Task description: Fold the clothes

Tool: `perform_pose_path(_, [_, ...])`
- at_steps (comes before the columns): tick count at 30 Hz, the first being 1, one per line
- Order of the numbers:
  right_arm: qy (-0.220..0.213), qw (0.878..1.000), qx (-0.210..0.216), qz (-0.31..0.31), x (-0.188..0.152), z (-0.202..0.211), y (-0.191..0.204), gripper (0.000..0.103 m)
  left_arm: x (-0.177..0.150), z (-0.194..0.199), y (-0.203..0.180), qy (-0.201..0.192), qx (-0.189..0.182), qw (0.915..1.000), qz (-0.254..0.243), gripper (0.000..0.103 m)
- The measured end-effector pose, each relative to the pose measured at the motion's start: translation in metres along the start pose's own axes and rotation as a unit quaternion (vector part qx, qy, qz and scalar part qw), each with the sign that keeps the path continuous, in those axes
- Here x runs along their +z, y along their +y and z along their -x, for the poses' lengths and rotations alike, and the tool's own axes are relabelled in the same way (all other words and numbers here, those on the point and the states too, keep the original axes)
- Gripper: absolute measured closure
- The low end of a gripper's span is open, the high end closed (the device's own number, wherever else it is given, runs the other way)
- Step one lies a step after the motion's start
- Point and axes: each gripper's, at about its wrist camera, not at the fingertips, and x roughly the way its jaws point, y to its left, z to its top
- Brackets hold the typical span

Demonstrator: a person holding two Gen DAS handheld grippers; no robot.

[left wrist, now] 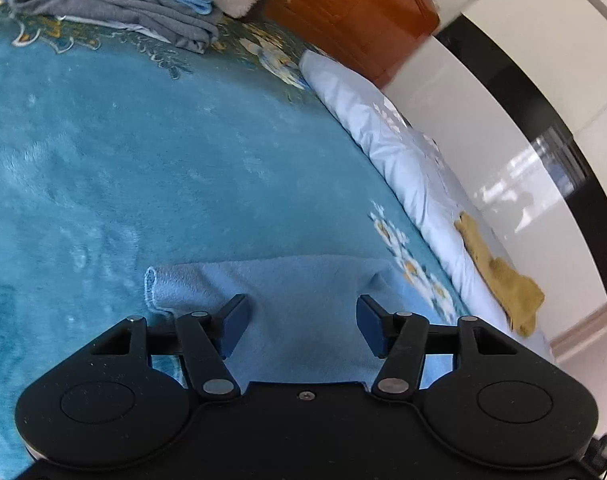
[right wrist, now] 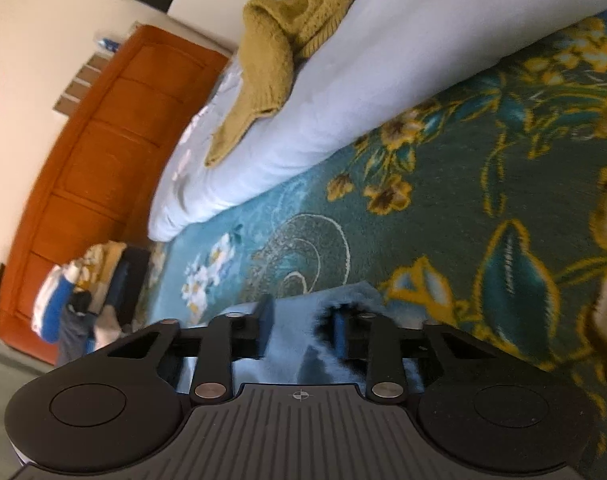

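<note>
A light blue cloth (left wrist: 295,304) lies flat on the teal floral blanket (left wrist: 143,160), its folded left edge curled. My left gripper (left wrist: 302,326) is open just above the cloth, holding nothing. In the right wrist view the same light blue cloth (right wrist: 291,344) lies under my right gripper (right wrist: 301,330), whose jaws stand apart over it; the cloth looks blurred beside the right finger. A mustard knitted garment (right wrist: 271,64) lies crumpled on the pale quilt (right wrist: 343,112); it also shows in the left wrist view (left wrist: 499,280).
A stack of folded clothes (left wrist: 115,4), grey, blue and fluffy pink, sits at the blanket's far end. A wooden headboard (right wrist: 91,168) stands beyond. The pale quilt (left wrist: 403,152) runs along the bed's edge by a white wall. More clothes (right wrist: 83,300) are piled near the headboard.
</note>
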Motion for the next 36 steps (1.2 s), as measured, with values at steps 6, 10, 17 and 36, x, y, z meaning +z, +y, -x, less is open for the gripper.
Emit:
perform_pose_path(6, [-0.062, 0.998, 0.005, 0.033, 0.009, 0.01, 0.02, 0.096, 0.004, -0.013, -0.026, -0.015, 0.04, 0.9969, -0.066, 0.103])
perform_pose_path(10, [-0.126, 0.991, 0.003, 0.054, 0.032, 0.03, 0.034, 0.098, 0.02, -0.018, -0.058, -0.042, 0.038, 0.9887, -0.139, 0.103])
perform_pose_path(17, [-0.198, 0.974, -0.049, 0.098, 0.073, 0.048, 0.047, 0.098, 0.05, -0.027, -0.088, -0.047, 0.042, 0.9766, -0.205, 0.102])
perform_pose_path(36, [-0.17, 0.975, -0.105, 0.097, 0.069, 0.021, 0.028, 0.098, 0.017, 0.002, 0.02, 0.049, -0.012, 0.9979, -0.041, 0.061])
